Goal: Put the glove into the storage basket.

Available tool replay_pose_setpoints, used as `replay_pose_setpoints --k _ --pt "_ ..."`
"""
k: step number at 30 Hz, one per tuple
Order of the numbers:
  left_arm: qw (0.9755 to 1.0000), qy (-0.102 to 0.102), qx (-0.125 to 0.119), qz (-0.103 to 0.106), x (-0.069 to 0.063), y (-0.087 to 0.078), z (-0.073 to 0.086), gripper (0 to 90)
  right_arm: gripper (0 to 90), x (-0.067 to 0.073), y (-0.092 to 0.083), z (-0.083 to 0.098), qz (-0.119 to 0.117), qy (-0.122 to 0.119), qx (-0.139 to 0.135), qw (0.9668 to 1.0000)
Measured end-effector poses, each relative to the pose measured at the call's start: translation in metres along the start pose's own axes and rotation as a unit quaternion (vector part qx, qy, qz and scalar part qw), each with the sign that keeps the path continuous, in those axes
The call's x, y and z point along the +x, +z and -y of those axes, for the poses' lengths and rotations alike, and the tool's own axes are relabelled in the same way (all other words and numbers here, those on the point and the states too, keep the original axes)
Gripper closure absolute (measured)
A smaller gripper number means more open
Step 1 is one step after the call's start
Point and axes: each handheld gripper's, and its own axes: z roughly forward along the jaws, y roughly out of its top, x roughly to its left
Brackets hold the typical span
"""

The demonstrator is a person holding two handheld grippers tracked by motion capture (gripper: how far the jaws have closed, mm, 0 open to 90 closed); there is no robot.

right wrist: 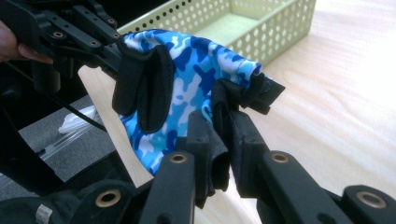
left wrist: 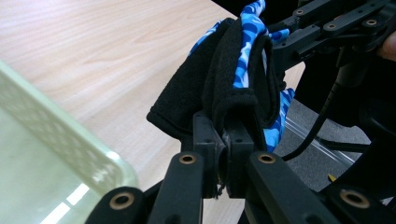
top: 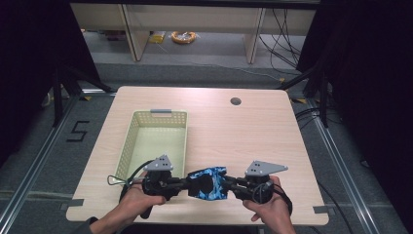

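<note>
Left tongs (left wrist: 227, 140) clamped tight on black fleecy edge of a glove (top: 208, 183); right tongs (right wrist: 223, 140) pinched on the opposite black edge. Glove hangs stretched between both tongs, above the near edge of the surface (top: 234, 131), just right of the basket (top: 138, 141). Glove: blue/white/navy camo mesh fabric, black padded patches, black terry-like trim, crumpled and folded. Tongs are matte black, with brass-coloured pivot pins and a grey three-cornered plate on top of each. Left hand (top: 139, 197) and right hand (top: 270, 204) grip the handles. Basket is pale green perforated plastic, rectangular, grey clip on the far rim. Surface is light wood-grain laminate, rounded corners, a round cable hole (top: 235, 101) near the far edge.
</note>
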Motion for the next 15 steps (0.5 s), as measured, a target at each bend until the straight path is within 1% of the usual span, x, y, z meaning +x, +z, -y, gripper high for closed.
replay_pose_setpoints --k 1,2,3,4,5,6,7,8,9,10,11,12,13,14,15 --pt "1.0000 0.002 -0.001 -0.001 0.001 -0.002 -0.001 86.1 80.3 0.002 0.002 -0.005 -0.004 -0.001 0.000 1.0000" --pt "0.9999 0.006 0.001 0.009 0.003 -0.006 -0.004 86.1 80.2 0.002 0.003 -0.007 0.001 -0.016 0.001 0.9999" --pt "1.0000 0.003 0.001 0.008 0.006 -0.011 -0.006 86.1 80.3 0.005 0.004 -0.011 0.003 -0.008 0.004 1.0000" --pt "1.0000 -0.001 0.000 0.007 0.008 -0.015 -0.008 86.1 80.3 0.005 0.006 -0.015 0.000 -0.019 0.001 0.9998" --pt "1.0000 0.002 -0.001 0.006 0.011 -0.020 -0.010 86.1 80.3 0.006 0.009 -0.019 -0.007 -0.014 -0.005 0.9999" --pt "1.0000 -0.003 -0.003 0.005 0.015 -0.025 -0.012 86.1 80.3 0.008 0.010 -0.023 -0.012 -0.007 -0.004 0.9999" --pt "1.0000 -0.004 -0.003 0.005 0.017 -0.027 -0.013 86.1 80.3 0.008 0.013 -0.029 -0.007 -0.017 -0.007 0.9998" --pt "1.0000 -0.007 -0.005 0.000 0.021 -0.031 -0.014 86.1 80.3 0.009 0.016 -0.032 -0.010 -0.015 -0.008 0.9998" --pt "1.0000 -0.005 -0.004 -0.005 0.024 -0.035 -0.015 86.1 80.3 0.009 0.019 -0.038 -0.011 -0.022 -0.006 0.9997" --pt "0.9999 -0.004 -0.002 -0.010 0.027 -0.039 -0.016 86.1 80.3 0.010 0.023 -0.042 -0.015 -0.022 -0.009 0.9996" --pt "0.9998 -0.006 -0.003 -0.017 0.030 -0.043 -0.017 86.0 80.3 0.012 0.027 -0.047 -0.013 -0.025 -0.004 0.9996" --pt "0.9998 -0.005 -0.001 -0.021 0.034 -0.046 -0.017 86.0 80.3 0.012 0.032 -0.052 -0.018 -0.027 -0.005 0.9995" --pt "0.9996 -0.007 -0.005 -0.027 0.037 -0.049 -0.018 86.1 80.3 0.012 0.036 -0.056 -0.018 -0.026 0.000 0.9995" --pt "0.9994 -0.009 -0.003 -0.033 0.041 -0.054 -0.018 86.0 80.3 0.012 0.041 -0.060 -0.017 -0.037 -0.002 0.9991" --pt "0.9992 -0.012 -0.005 -0.037 0.044 -0.057 -0.019 86.0 80.3 0.012 0.046 -0.064 -0.023 -0.035 0.000 0.9991"
